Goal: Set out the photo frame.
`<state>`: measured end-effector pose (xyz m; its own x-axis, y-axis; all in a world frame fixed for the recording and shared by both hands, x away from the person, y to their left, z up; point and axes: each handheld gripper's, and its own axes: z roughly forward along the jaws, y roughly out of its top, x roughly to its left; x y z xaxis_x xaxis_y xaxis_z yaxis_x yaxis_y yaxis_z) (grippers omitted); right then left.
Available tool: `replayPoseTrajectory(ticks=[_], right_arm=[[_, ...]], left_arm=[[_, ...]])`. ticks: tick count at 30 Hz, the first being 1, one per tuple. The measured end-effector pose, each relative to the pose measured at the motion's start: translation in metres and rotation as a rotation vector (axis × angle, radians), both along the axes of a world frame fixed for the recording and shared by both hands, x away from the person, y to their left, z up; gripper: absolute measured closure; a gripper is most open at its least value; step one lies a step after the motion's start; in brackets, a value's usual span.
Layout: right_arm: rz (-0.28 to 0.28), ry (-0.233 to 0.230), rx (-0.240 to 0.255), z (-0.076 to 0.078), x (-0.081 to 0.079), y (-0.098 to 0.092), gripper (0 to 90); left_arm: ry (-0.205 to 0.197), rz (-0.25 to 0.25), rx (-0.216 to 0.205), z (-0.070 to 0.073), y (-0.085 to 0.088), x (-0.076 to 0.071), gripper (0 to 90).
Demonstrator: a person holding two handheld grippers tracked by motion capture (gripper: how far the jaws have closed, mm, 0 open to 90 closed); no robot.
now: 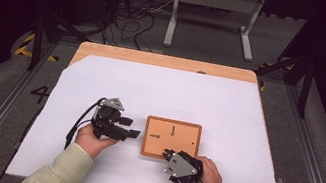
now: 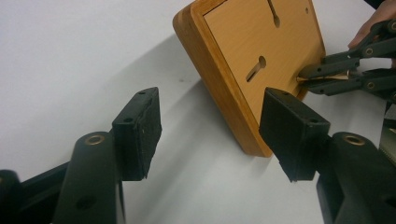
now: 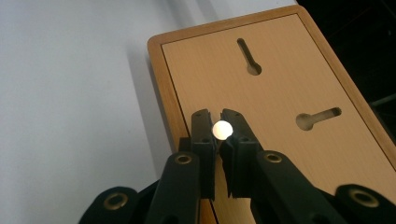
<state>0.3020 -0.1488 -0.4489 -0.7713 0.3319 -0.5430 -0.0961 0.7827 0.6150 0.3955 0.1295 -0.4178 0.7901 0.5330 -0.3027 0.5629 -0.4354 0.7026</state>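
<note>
The right hand-held gripper sits at the near edge of a wooden board that lies flat on the white worktop. Its two black jaws are pressed close together on a small round peg. In the right gripper view the peg's round end shines bright between the jaw tips, just above the board. In the left gripper view the same peg looks brassy and pokes out of the jaws toward the board.

The board has two slots cut in it, each shaped like a keyhole. One slot is straight ahead of the right hand-held gripper, farther up the board. The other slot is off to its right side, nearer.

The left hand-held gripper is just beside the board's left edge, not touching it. Its jaws stand apart with nothing between them. The board's corner shows between the jaws, farther off.
</note>
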Motion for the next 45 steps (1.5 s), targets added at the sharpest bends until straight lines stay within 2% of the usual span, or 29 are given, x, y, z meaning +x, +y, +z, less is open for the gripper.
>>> replayPoseTrajectory(ticks=[7, 16, 21, 28, 36, 39, 40, 43, 45], right_arm=[[-0.002, -0.054, -0.008, -0.005, -0.007, 0.001, 84.0], [-0.002, -0.082, -0.005, -0.008, -0.011, 0.0, 83.9], [-0.003, -0.11, -0.011, -0.01, -0.014, 0.001, 83.9], [-0.002, -0.144, -0.022, -0.012, -0.017, 0.002, 83.9], [-0.013, -0.161, -0.032, -0.014, -0.02, 0.002, 83.8], [-0.026, -0.194, -0.03, -0.016, -0.021, 0.003, 83.7], [-0.023, -0.184, -0.034, -0.016, -0.023, 0.003, 83.7], [-0.021, -0.189, -0.034, -0.017, -0.023, 0.003, 83.7], [-0.023, -0.195, -0.046, -0.018, -0.025, 0.003, 83.7]], left_arm=[[0.018, -0.011, -0.03, 0.001, -0.007, 0.004, 34.4], [0.019, -0.017, -0.037, 0.005, -0.017, 0.011, 27.6], [0.044, 0.032, -0.053, 0.004, -0.023, 0.018, 24.0], [0.051, 0.035, -0.078, 0.002, -0.027, 0.022, 20.0], [0.031, 0.012, -0.061, 0.002, -0.035, 0.021, 18.0], [0.018, 0.009, -0.056, 0.004, -0.039, 0.022, 17.9], [0.023, 0.005, -0.057, 0.005, -0.042, 0.022, 17.9], [0.02, -0.001, -0.041, 0.004, -0.047, 0.023, 18.1], [0.024, -0.01, -0.044, 0.003, -0.051, 0.025, 18.1]])
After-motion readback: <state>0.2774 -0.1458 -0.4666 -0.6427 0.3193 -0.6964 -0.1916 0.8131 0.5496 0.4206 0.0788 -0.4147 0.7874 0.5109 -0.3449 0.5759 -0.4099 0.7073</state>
